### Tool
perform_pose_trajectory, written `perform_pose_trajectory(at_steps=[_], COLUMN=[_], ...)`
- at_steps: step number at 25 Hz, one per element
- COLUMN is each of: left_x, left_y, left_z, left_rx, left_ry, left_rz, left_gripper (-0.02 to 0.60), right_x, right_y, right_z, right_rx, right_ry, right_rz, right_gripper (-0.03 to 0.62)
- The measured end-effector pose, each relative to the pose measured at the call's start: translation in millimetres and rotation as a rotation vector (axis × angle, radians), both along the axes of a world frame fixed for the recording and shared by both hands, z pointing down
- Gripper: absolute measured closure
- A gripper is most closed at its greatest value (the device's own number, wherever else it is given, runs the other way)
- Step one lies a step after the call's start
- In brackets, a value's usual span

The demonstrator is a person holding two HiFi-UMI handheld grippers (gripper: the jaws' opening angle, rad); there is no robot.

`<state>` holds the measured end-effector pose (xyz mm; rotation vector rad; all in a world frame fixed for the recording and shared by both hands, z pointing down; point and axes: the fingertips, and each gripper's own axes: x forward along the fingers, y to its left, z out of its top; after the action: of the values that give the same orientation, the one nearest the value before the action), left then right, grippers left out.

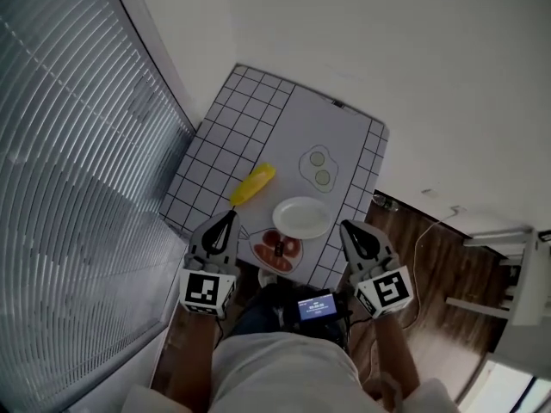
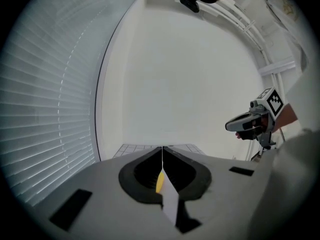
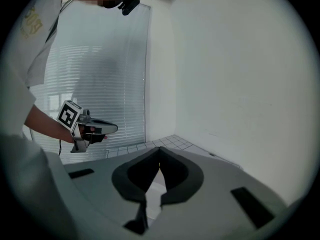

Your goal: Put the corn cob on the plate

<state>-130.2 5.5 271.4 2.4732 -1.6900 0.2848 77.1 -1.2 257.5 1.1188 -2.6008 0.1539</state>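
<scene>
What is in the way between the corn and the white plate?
Nothing visible does. The corn lies beside the empty plate with only bare table between them, and nothing sits between the shut left tongs and the corn.

The far half of the table (image 1: 258, 114) lies bare, open up to the white wall (image 1: 387, 50). The blinds (image 1: 77, 170) crowd the left edge, leaving little room to come in from that side. The corn cob (image 1: 252, 184) lies near that edge, with free cloth all round it. The near edge is busy: the white plate (image 1: 302, 218) and a dish of red food (image 1: 277, 249) sit just beside each other. Towards the right edge there is a flat pale shape (image 1: 318, 167).
</scene>
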Motion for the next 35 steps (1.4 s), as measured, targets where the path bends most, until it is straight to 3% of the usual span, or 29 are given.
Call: perform_pose_trajectory(at_steps=[4, 12, 18, 23, 27, 30, 35], left_x=[-2, -6, -14, -18, -23, -27, -31], left_y=[-9, -16, -19, -21, -22, -26, -31], left_z=[12, 46, 68, 81, 94, 100, 114], left_rx=[0.0, -0.085, -0.132, -0.15, -0.167, -0.172, -0.185], left_ry=[-0.026, -0.106, -0.106, -0.103, -0.171, -0.176, -0.197], left_rz=[-0.012, -0.037, -0.084, -0.111, -0.103, -0.114, -0.128], left_gripper=[0.575, 0.575, 0.575, 0.574, 0.574, 0.574, 0.575], right_x=[-6, -38, -64, -79, -86, -88, -93], right_y=[-22, -43, -57, -69, -71, -72, -76], right_z=[5, 41, 53, 71, 87, 97, 115], right_rx=[0.014, -0.054, -0.06, -0.07, -0.082, -0.099, -0.118], right_ry=[0.023, 0.085, 0.073, 0.095, 0.106, 0.104, 0.119], right_rz=[-0.055, -0.26, -0.38, -0.44, -0.472, -0.485, -0.519], right_gripper=[0.588, 0.588, 0.588, 0.588, 0.586, 0.586, 0.549])
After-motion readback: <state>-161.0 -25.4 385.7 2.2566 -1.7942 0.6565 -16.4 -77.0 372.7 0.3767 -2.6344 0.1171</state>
